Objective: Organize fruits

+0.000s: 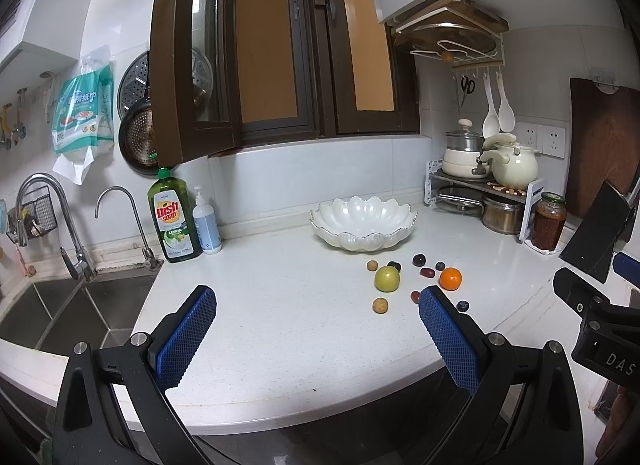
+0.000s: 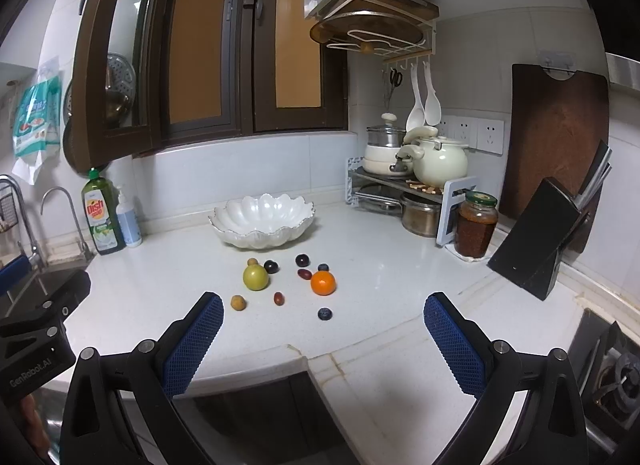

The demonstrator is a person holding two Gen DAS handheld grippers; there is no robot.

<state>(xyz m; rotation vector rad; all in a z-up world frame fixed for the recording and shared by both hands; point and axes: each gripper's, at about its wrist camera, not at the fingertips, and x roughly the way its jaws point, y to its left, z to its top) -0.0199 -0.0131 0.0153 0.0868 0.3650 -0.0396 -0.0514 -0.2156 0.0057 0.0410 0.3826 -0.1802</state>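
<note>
We record a white scalloped bowl (image 2: pixel 262 221) on a white speckled countertop (image 2: pixel 380 277). The fruit comprises one orange (image 2: pixel 323 283), one yellow-green apple (image 2: pixel 255 277) and dark blue blueberries (image 2: pixel 325 314). The dish soap bottle (image 2: pixel 102 217) is green. Gripper pads (image 2: pixel 194 339) are blue, diamond-textured.

On my tabletop (image 2: pixel 380 265) I count one white bowl (image 2: pixel 262 221), one orange (image 2: pixel 323 282), one green fruit (image 2: pixel 255 277), two tan longans (image 2: pixel 238 302), two dark plums (image 2: pixel 302 260), two red dates (image 2: pixel 279 298) and two blueberries (image 2: pixel 325 314).
</note>
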